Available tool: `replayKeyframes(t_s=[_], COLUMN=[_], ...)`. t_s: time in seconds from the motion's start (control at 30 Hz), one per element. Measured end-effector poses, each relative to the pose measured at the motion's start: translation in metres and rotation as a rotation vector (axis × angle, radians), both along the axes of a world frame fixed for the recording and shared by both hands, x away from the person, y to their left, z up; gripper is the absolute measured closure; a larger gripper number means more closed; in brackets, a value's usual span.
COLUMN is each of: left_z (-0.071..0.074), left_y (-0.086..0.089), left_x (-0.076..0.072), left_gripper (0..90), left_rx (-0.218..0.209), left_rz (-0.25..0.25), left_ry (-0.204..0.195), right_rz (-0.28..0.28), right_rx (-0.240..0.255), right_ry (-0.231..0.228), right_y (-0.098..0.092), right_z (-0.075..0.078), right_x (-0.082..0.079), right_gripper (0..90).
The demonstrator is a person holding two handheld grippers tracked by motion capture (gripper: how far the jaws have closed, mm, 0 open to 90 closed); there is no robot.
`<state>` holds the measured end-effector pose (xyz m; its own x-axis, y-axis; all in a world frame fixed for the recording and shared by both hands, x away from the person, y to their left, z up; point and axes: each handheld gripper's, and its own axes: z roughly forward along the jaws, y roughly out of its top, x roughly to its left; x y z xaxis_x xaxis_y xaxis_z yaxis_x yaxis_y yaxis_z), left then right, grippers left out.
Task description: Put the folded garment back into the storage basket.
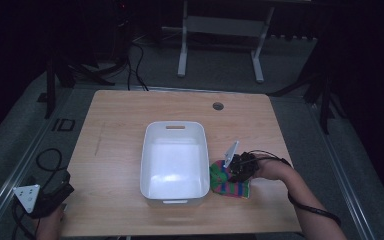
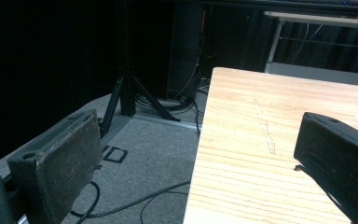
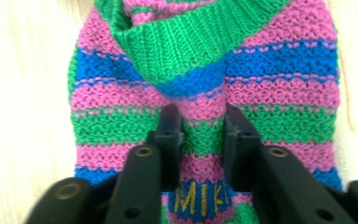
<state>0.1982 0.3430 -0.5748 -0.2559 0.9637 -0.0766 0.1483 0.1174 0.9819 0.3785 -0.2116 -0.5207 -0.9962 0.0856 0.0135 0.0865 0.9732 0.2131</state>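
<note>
**Inspector:** Striped knit in pink, green and blue: that is the knitted garment [image 1: 228, 181], seen from the high view lying flat on the wooden table [image 1: 115, 130], just beside the right wall of the white bin [image 1: 174, 162]. The right gripper [image 1: 232, 172] is down on it, with the person's hand and forearm reaching in from the lower right.

**Clerk:** And the other side of that view?

**Inspector:** The left gripper [image 1: 62, 192] sits at the table's near left corner, well apart from bin and garment, its grey three-cornered plate [image 1: 27, 196] on top.

**Clerk:** Left gripper view?

**Inspector:** Two black jaws standing wide apart, nothing between them. One hangs over the grey floor [image 2: 158, 158], the other over the table edge [image 2: 261, 154]. Released, holding nothing. Cables and a black stand [image 2: 126, 88] lie beyond.

**Clerk:** Right gripper view?

**Inspector:** The jaws are drawn close and pinch a raised ridge of the knit between them, around the middle of the garment [image 3: 205, 79]. Clenched on the fabric. Just below the pinch, yellow stitched letters [image 3: 200, 199] on a blue band, partly hidden by the jaws. A green ribbed collar [image 3: 182, 42] lies folded at the far end. Pale table surface shows on either side.
</note>
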Motion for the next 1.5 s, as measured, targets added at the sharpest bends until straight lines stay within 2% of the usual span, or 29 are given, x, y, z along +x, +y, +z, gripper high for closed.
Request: replayKeyframes(t_s=[0.1,0.17,0.23,0.4,0.7,0.9,1.03,1.5], left_z=[0.000,0.000,0.000,0.000,0.000,0.000,0.000,0.000], left_y=[0.000,0.000,0.000,0.000,0.000,0.000,0.000,0.001], left_x=[0.000,0.000,0.000,0.000,0.000,0.000,0.000,0.000], left_gripper=[1.4,1.4,1.4,1.4,1.4,1.4,1.4,1.4], left_rx=[-0.002,-0.002,-0.001,0.000,-0.001,0.000,-0.002,-0.004], left_rz=[-0.001,-0.001,-0.001,-0.001,0.001,0.001,0.000,-0.004], left_ry=[0.003,0.003,0.002,0.001,0.002,0.003,0.002,0.001], right_rz=[0.004,0.002,-0.001,-0.001,-0.013,-0.012,-0.002,0.070], right_rx=[-0.010,0.003,0.025,0.030,0.066,0.125,0.108,0.107], right_ry=[0.002,0.003,0.011,0.012,-0.053,-0.110,-0.120,-0.123], right_y=[0.001,-0.001,-0.005,-0.013,-0.023,-0.025,-0.017,0.036], right_z=[0.003,0.007,0.014,0.035,0.085,0.127,0.140,0.158], right_x=[-0.001,-0.001,0.000,0.001,0.003,0.005,0.007,0.008], right_gripper=[75.5,75.9,76.2,76.2,76.4,76.4,76.4,76.4])
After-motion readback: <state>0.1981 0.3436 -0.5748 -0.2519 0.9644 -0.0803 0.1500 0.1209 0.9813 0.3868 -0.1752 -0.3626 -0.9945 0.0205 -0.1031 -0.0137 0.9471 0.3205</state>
